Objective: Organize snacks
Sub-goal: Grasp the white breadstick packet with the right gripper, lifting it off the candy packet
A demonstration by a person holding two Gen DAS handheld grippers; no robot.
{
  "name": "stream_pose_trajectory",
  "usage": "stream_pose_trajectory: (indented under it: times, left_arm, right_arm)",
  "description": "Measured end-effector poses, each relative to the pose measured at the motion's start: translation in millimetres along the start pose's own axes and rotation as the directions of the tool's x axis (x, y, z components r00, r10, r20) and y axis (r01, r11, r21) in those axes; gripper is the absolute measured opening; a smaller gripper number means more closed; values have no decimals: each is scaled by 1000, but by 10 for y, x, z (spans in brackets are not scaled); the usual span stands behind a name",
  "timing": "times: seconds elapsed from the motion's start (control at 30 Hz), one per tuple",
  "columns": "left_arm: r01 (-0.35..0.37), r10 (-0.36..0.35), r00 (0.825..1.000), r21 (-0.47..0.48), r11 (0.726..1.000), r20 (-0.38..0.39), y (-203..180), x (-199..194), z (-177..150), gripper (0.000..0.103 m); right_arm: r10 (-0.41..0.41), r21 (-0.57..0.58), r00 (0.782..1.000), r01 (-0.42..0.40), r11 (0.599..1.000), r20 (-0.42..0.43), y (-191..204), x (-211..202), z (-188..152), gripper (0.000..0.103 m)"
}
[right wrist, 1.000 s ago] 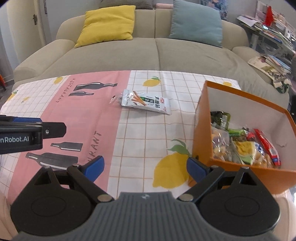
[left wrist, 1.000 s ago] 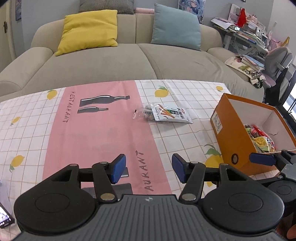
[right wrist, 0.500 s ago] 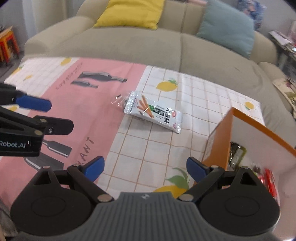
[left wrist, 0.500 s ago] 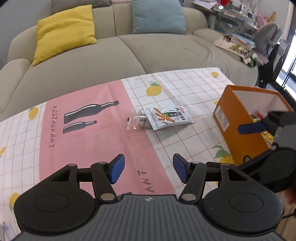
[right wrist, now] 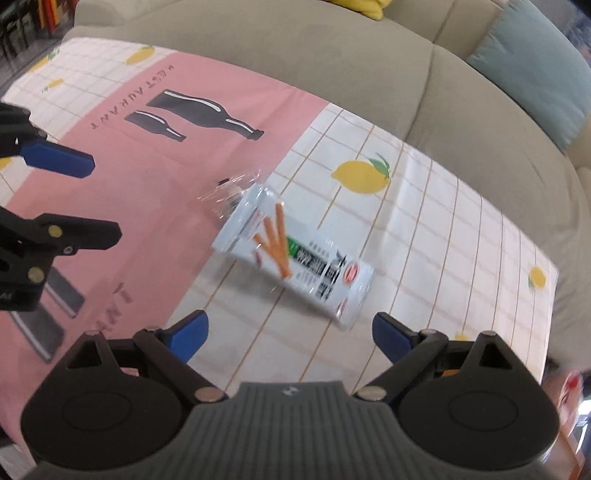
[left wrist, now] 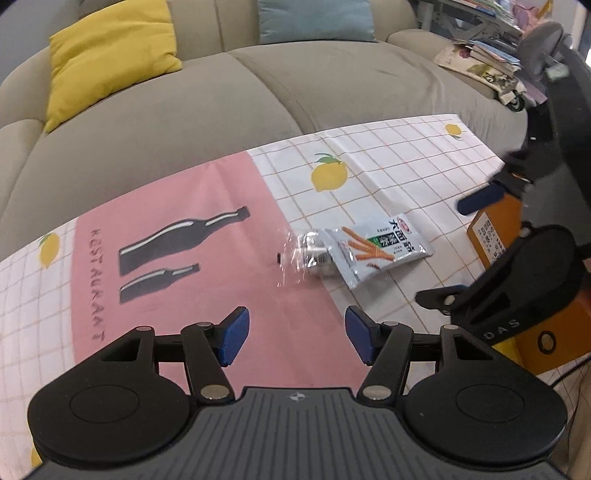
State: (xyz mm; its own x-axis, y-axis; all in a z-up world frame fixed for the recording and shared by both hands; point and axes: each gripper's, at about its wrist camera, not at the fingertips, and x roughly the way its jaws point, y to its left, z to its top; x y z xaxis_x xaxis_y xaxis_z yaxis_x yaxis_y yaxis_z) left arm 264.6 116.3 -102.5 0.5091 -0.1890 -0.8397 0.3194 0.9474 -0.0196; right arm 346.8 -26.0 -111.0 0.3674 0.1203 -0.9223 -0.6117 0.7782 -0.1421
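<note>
The work surface is a tablecloth with a white grid, lemon prints and a pink panel carrying black bottle graphics and lettering. It lies in front of a beige sofa that bears a yellow cushion and a pale blue cushion.

Task items:
- A white snack packet printed with orange sticks lies flat on the white grid section, just beside the edge of the pink panel. In the right wrist view the same packet lies diagonally, directly ahead of the gripper.
- A small clear-wrapped item lies touching the left end of the packet, across the border of the pink panel. Its contents cannot be identified.
- An orange cardboard box stands at the right side of the cloth, partly hidden behind the other tool. Its interior is not visible.

Tool state:
- The left gripper hovers above the pink panel, short of both items. Its blue pads stand moderately apart, and nothing is between them.
- The right gripper is positioned above the white grid section, with the near end of the packet just ahead of its tips. Its jaws stand wide apart and hold nothing. In the left wrist view it enters from the right edge, in front of the box.

A cluttered surface of papers and books lies beyond the right end of the sofa.
</note>
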Motion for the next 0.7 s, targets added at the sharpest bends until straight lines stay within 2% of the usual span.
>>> stream_pose_trajectory:
  times: [0.17, 0.3, 0.43, 0.53, 0.7]
  left_arm:
    - [59, -60, 998, 31, 998, 12, 142, 232, 105, 70]
    - [87, -90, 996, 111, 990, 19, 153, 399, 189, 70]
    - [116, -118, 993, 176, 978, 4, 112, 557, 253, 70]
    - [121, -121, 993, 240, 963, -14, 47, 662, 283, 71]
    - [108, -105, 994, 343, 933, -26, -60, 813, 308, 74]
  right_arm:
    - [60, -120, 997, -66, 991, -52, -28, 250, 204, 93]
    - [56, -202, 996, -67, 977, -63, -39, 393, 293, 93]
    - [62, -194, 995, -76, 978, -78, -145, 515, 348, 92]
    - [110, -131, 989, -122, 984, -98, -251, 598, 369, 84]
    - [167, 46, 975, -162, 986, -147, -430, 696, 334, 56]
